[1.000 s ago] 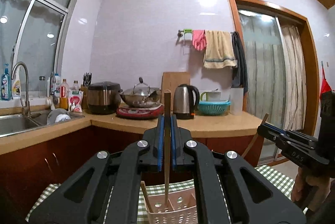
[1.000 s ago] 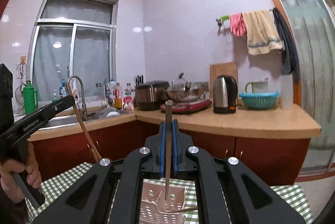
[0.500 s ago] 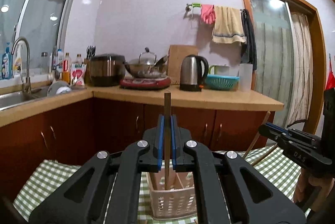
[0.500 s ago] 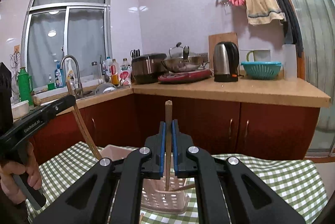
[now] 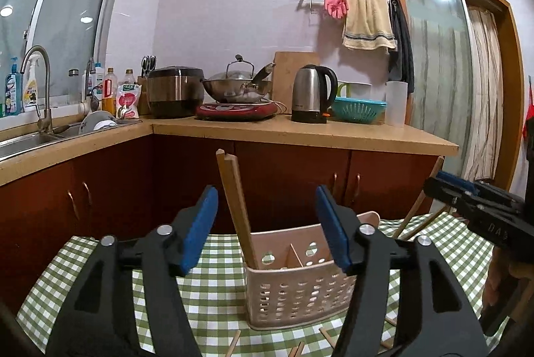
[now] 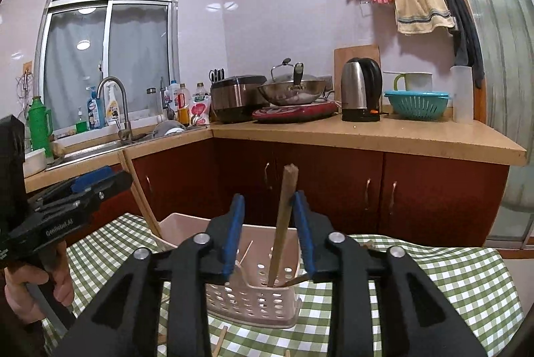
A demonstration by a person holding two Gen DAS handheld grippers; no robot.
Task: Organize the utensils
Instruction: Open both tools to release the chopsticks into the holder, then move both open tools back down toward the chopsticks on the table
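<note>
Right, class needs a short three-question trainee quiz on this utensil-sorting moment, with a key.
1. True or false: the left claw is shut on the light wooden chopsticks.
2. The pink perforated plastic basket stands on: A) the kitchen counter; B) the green checked tablecloth; C) the floor.
3. Fill in: the right claw is ____ around the brown wooden chopstick standing in the basket.

Key: 1 false; 2 B; 3 open.

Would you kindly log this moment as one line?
left tongs: open | right tongs: open | chopsticks: standing in basket | strays on tablecloth
</note>
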